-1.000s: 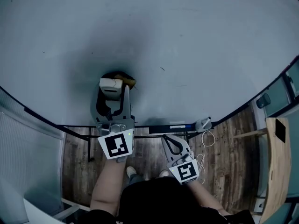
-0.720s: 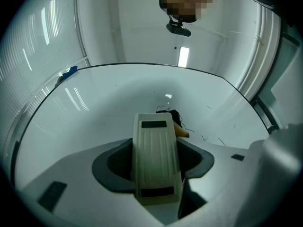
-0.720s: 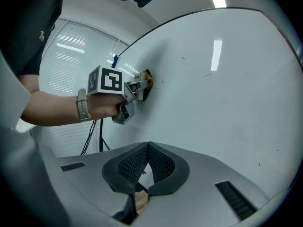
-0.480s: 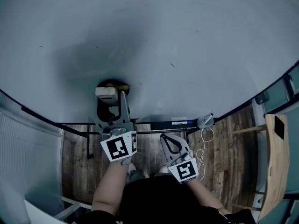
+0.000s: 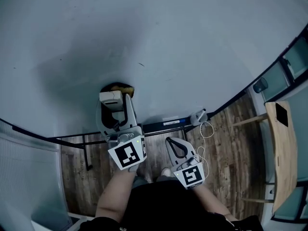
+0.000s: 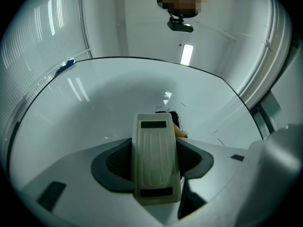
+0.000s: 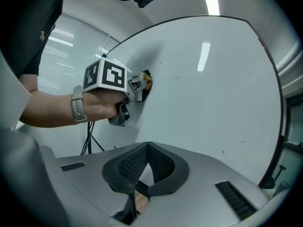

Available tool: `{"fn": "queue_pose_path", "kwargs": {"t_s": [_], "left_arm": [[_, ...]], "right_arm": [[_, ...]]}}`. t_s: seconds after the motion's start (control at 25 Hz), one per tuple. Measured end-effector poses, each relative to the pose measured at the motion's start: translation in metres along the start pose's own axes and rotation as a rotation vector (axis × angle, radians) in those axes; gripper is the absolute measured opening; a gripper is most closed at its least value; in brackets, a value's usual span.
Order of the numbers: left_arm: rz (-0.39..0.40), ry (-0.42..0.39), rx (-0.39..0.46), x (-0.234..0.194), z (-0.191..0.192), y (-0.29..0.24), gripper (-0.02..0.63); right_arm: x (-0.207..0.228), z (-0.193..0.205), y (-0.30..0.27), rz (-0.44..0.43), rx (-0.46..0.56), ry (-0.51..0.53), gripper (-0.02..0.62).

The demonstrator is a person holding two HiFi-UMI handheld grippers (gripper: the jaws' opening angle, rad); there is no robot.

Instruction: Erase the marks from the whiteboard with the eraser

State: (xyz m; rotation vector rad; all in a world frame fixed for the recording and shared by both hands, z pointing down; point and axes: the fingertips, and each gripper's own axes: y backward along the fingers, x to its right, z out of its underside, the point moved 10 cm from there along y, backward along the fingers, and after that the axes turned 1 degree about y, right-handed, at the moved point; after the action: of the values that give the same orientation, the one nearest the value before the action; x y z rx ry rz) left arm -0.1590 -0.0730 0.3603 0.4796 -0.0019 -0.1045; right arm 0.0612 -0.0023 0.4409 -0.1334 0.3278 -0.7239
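The whiteboard [image 5: 159, 37] fills most of the head view, with a few faint short marks [image 5: 141, 64] on it. My left gripper [image 5: 113, 108] is shut on the cream eraser [image 5: 110, 99], whose dark felt is pressed against the board near its lower edge. In the left gripper view the eraser [image 6: 155, 162] sits between the jaws, and small marks [image 6: 180, 104] lie just beyond it. My right gripper [image 5: 177, 148] hangs below the board's edge, shut on nothing. In the right gripper view its jaws [image 7: 148, 146] meet, and the left gripper [image 7: 124, 93] shows against the board.
A tray [image 5: 166, 124] runs along the board's lower edge, with a white device and its cable [image 5: 197, 117] at its right end. Stand legs [image 5: 86, 153] rise from the wooden floor. A wooden board [image 5: 281, 148] stands at the right. Window blinds [image 5: 24, 177] are at the left.
The left gripper has slid the eraser a little down the board towards its lower edge. The head view has turned slightly. The right gripper has stayed where it was.
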Motion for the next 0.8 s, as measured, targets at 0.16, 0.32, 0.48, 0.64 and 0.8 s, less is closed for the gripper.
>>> {"fn": "queue_pose_path", "kwargs": {"t_s": [0.16,0.32,0.48,0.64,0.8], "left_arm": [[0.020,0.008,-0.010,0.033,-0.009,-0.008,0.255],[0.057,0.039,-0.023,0.075,-0.017,-0.013,0.255],[0.130,0.032,-0.023,0.103,-0.013,-0.015,0.255],[0.211,0.051,-0.026,0.137,-0.014,-0.019,0.255],[0.318,0.084,-0.036,0.165,-0.015,-0.025,0.255]], "right_arm": [[0.016,0.007,0.019,0.062,-0.009,-0.016,0.028],[0.032,0.012,0.041,0.116,-0.014,-0.027,0.029],[0.041,0.018,0.056,0.178,-0.024,-0.031,0.029],[0.055,0.023,0.076,0.250,-0.031,-0.046,0.029],[0.063,0.028,0.092,0.311,-0.045,-0.052,0.029]]}}
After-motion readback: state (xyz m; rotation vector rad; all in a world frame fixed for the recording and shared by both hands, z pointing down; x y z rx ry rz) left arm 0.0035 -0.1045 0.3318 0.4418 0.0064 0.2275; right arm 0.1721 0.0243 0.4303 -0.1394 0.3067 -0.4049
